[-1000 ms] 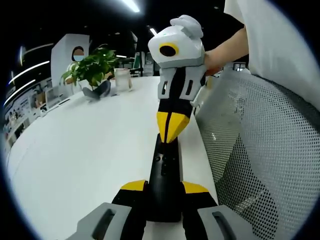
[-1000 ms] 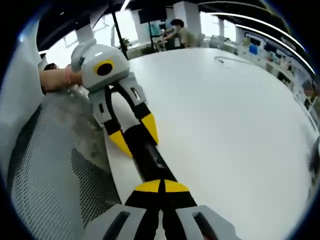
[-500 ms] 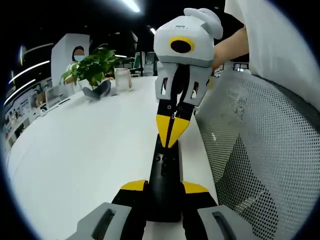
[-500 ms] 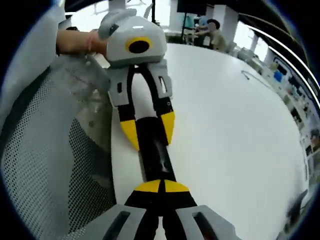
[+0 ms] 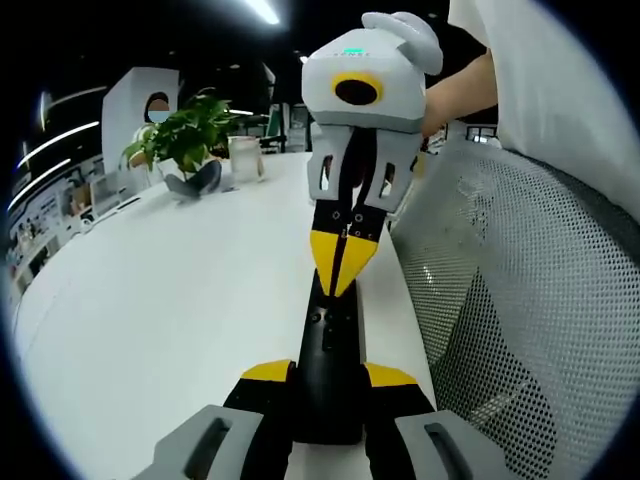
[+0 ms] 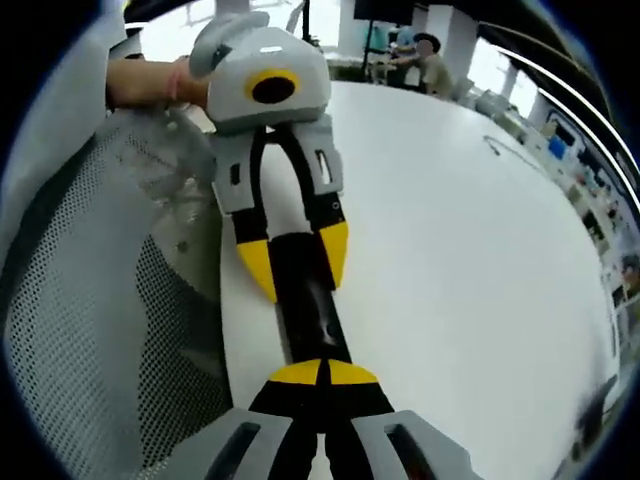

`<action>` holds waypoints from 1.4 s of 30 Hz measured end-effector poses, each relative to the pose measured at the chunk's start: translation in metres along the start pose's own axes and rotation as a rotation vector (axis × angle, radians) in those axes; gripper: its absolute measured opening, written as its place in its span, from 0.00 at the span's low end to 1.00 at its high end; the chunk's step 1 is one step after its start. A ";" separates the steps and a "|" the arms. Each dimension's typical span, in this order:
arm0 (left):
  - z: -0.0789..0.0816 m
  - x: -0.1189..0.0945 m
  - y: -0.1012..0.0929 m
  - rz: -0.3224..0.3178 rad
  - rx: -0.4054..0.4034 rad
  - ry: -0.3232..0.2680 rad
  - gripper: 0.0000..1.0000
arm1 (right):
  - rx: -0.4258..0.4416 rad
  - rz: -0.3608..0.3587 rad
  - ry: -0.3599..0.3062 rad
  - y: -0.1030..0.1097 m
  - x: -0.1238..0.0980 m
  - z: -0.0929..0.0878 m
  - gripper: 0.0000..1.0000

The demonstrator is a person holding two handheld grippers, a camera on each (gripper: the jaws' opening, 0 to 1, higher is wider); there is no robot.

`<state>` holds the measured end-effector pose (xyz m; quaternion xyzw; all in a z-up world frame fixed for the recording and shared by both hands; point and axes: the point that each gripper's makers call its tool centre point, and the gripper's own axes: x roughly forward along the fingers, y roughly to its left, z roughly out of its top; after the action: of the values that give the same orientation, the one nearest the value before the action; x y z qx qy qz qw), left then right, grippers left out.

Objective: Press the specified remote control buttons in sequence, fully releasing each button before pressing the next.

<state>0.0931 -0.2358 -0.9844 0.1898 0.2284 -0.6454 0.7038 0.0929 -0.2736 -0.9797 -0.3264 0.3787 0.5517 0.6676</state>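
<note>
A long black remote control [image 5: 329, 345] lies lengthwise along the white table's [image 5: 170, 300] edge, with small buttons on its top. My left gripper [image 5: 330, 375] is shut on its near end, yellow fingertips [image 5: 270, 371] on either side. My right gripper [image 5: 343, 265] comes down from above, shut, its joined yellow tips touching the remote's far part. In the right gripper view my right gripper [image 6: 322, 373] is shut over the remote control [image 6: 305, 300], and the left gripper [image 6: 295, 262] clasps its far end. Which button lies under the tips is hidden.
A grey mesh chair [image 5: 520, 300] stands right against the table edge beside the remote. A potted plant [image 5: 185, 135] and a cup [image 5: 245, 158] stand at the table's far side. A person's hand [image 6: 150, 82] and white sleeve [image 5: 560, 90] hold the grippers.
Over the last second the right gripper has tipped up more steeply over the remote, its tips staying on it. The left gripper has kept its hold and the remote has not moved.
</note>
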 end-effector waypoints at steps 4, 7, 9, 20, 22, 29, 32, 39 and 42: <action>0.000 0.000 0.000 0.000 0.000 0.000 0.25 | 0.038 -0.007 -0.013 -0.001 0.000 0.000 0.00; 0.000 0.000 0.000 0.000 0.000 0.000 0.25 | 0.074 -0.017 -0.027 -0.001 0.000 0.000 0.00; 0.000 0.000 0.000 0.000 0.000 0.000 0.25 | 0.094 -0.025 -0.037 -0.001 0.000 0.001 0.00; 0.000 0.000 0.000 0.001 0.002 0.000 0.25 | 0.211 -0.108 -0.095 -0.002 -0.001 0.002 0.00; 0.000 0.000 0.000 0.001 0.009 0.000 0.25 | 0.193 -0.110 -0.093 -0.001 -0.001 0.002 0.00; 0.000 0.000 0.000 0.002 0.006 0.001 0.25 | 0.161 -0.095 -0.092 0.003 -0.001 0.005 0.00; 0.000 0.000 0.000 0.001 0.005 0.000 0.25 | 0.161 -0.088 -0.106 0.003 0.000 0.009 0.00; 0.000 0.000 0.000 0.001 0.004 0.000 0.25 | 0.109 -0.086 -0.072 0.003 0.002 0.009 0.00; 0.001 0.000 0.000 0.001 0.004 0.000 0.25 | 0.106 -0.082 -0.064 0.003 0.002 0.009 0.00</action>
<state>0.0927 -0.2360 -0.9839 0.1914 0.2270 -0.6456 0.7036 0.0915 -0.2643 -0.9772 -0.2881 0.3723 0.5130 0.7178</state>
